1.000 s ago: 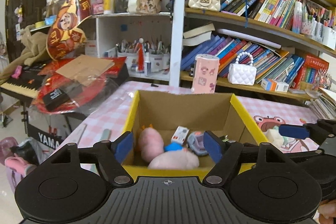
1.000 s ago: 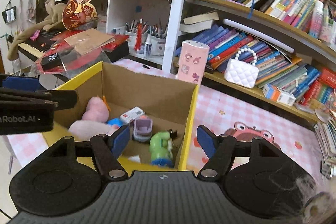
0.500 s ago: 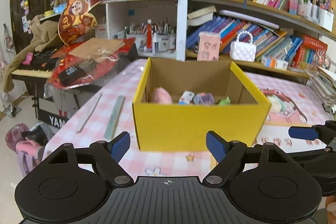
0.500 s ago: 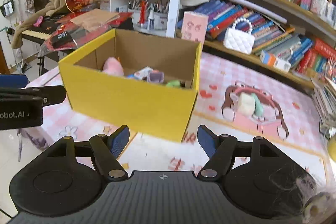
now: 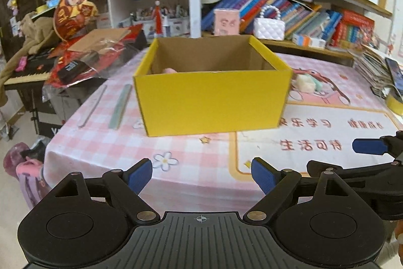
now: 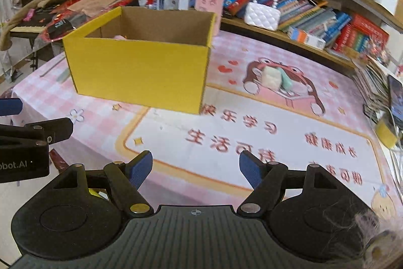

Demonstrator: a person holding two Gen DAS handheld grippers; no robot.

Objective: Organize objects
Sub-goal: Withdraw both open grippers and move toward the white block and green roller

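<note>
A yellow cardboard box (image 5: 211, 100) stands on the pink table (image 5: 191, 155); it also shows in the right wrist view (image 6: 138, 75). Only a bit of a pink toy (image 5: 169, 70) shows over its rim. A pale green and white soft toy (image 6: 273, 77) lies on the cartoon mat to the right of the box, also in the left wrist view (image 5: 306, 85). My left gripper (image 5: 201, 177) is open and empty, near the table's front edge. My right gripper (image 6: 196, 169) is open and empty, to the right of the left one.
Bookshelves (image 5: 302, 4) with a white quilted purse (image 5: 269, 28) and a pink box (image 5: 226, 22) line the back. A keyboard with clutter (image 5: 75, 62) stands at the left. Two flat strips (image 5: 121, 106) lie left of the box. A phone (image 6: 395, 100) and stacked books sit at the right.
Both grippers have pulled back and away from the box, from right above its opening to the table's front edge. The box's contents dropped out of sight behind its wall.
</note>
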